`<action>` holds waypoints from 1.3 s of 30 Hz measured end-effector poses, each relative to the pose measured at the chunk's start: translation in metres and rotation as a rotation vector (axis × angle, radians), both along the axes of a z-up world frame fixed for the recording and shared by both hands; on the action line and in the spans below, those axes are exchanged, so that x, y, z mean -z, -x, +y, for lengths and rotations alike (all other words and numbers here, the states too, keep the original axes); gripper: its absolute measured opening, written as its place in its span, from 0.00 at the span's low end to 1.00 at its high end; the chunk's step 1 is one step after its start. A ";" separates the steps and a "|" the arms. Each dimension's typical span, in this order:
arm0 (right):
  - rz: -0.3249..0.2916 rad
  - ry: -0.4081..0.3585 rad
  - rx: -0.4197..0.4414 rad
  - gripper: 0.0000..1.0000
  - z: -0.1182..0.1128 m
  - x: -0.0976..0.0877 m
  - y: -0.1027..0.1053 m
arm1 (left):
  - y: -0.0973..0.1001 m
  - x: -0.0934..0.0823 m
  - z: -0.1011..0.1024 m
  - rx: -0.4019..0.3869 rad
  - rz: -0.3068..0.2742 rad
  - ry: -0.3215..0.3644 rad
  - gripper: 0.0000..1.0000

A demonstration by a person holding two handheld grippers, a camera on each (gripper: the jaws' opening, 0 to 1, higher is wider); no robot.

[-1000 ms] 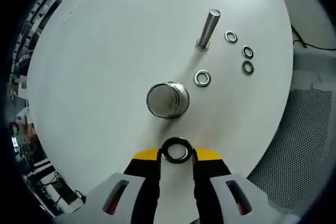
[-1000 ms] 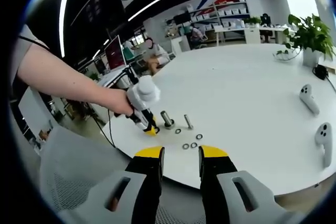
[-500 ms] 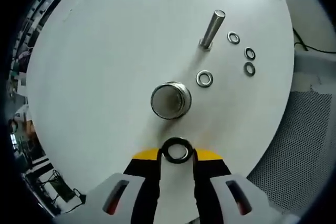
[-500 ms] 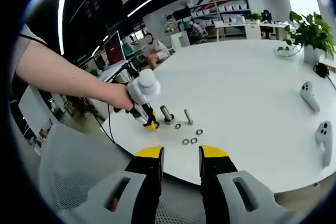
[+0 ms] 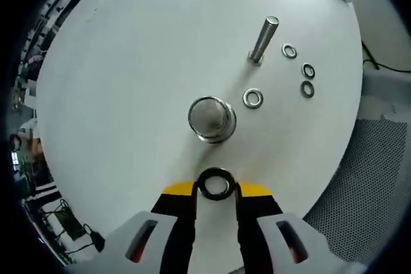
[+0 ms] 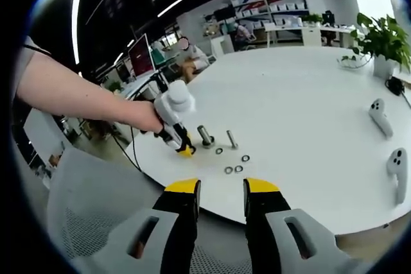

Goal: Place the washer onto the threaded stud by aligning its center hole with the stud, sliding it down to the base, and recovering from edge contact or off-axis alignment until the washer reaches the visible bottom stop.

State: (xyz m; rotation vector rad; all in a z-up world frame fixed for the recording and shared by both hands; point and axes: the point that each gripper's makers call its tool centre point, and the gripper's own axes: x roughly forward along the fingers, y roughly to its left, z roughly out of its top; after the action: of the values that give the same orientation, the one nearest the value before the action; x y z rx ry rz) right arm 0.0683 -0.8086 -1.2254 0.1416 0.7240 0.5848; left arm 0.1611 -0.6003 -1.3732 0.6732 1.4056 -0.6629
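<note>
The left gripper (image 5: 217, 187) has its two yellow-tipped black jaws clamped on a washer (image 5: 216, 184), a dark metal ring pinched by its outer edge so the centre hole faces the camera. It is held above the white table (image 5: 128, 62), close to the table's near edge, and it touches nothing else. Just beyond it stands a thick stud (image 5: 211, 119) with a flat, dull grey top and a shiny wider base, seen almost end-on. Farther in stands a slimmer threaded stud (image 5: 263, 40), upright and leaning away in the fisheye. A loose washer (image 5: 253, 99) lies flat between the two studs, and three smaller washers (image 5: 307, 70) lie flat nearer the right edge, two of them just beside each other.

In the right gripper view, the right gripper (image 6: 220, 195) hangs off the table's near edge, jaws apart with nothing between them. A person's hand (image 6: 142, 117) holds the white body of the left gripper over the studs. Two white controllers (image 6: 379, 115) rest toward the far right edge, and a potted plant (image 6: 380, 46) stands beyond them.
</note>
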 end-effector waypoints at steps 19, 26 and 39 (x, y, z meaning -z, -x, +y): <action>0.032 0.030 -0.021 0.31 0.000 0.007 0.005 | 0.000 0.000 0.000 0.004 -0.013 0.019 0.21; 0.044 0.033 -0.017 0.32 -0.001 0.009 0.006 | -0.001 0.001 0.000 -0.018 -0.023 0.034 0.21; 0.045 0.011 -0.004 0.31 -0.002 0.008 0.005 | -0.004 -0.002 0.003 0.029 -0.024 0.056 0.19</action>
State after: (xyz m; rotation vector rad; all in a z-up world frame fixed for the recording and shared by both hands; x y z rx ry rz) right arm 0.0635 -0.8101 -1.2331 0.1432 0.7714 0.5826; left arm 0.1651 -0.5974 -1.3715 0.6568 1.3529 -0.7125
